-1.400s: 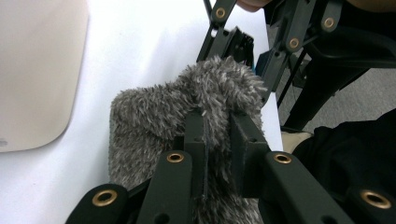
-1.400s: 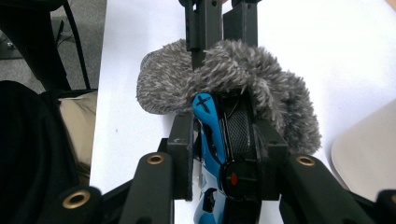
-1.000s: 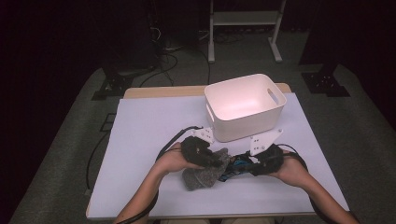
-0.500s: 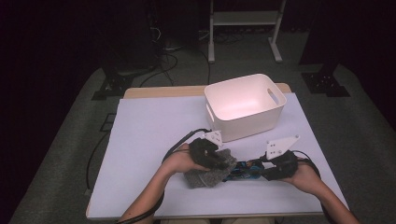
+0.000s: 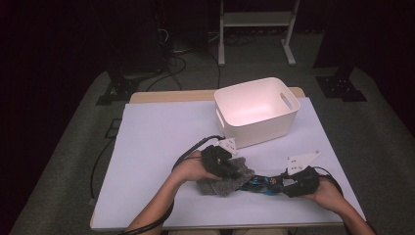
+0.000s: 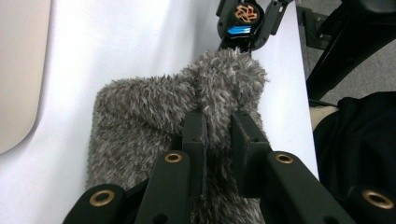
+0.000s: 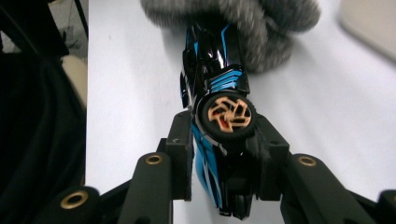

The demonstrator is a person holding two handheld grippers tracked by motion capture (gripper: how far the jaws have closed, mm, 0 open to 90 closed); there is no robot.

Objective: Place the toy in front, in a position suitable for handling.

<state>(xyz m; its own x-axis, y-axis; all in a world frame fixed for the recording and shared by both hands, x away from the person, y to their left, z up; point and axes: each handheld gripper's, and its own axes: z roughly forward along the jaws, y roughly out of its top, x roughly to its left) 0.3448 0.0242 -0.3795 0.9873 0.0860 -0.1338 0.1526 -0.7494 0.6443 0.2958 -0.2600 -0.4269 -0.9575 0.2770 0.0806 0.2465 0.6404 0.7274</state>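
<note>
grey fuzzy cloth [image 5: 222,182] is seen in the high view on the white table [image 5: 156,147], pinched by the left gripper [image 5: 230,169]; the right gripper [image 5: 288,186] is clamped on a blue toy car [image 5: 259,183] near a white bin [image 5: 254,110]

left gripper view: jaws are closed on a fold of cloth [image 6: 187,102]

right gripper view: jaws are pressed on the car [image 7: 219,121], its nose tucked into the cloth [image 7: 261,23]

Wooden table [image 5: 171,96] covered by a white sheet [image 5: 161,147]. Directly on it: white rectangular plastic bin with handle cutouts [image 5: 256,110] at 1 o'clock, grey fuzzy cloth [image 5: 222,182] at 6 o'clock, blue-black toy car [image 5: 259,183] touching it, at 5 o'clock.
</note>
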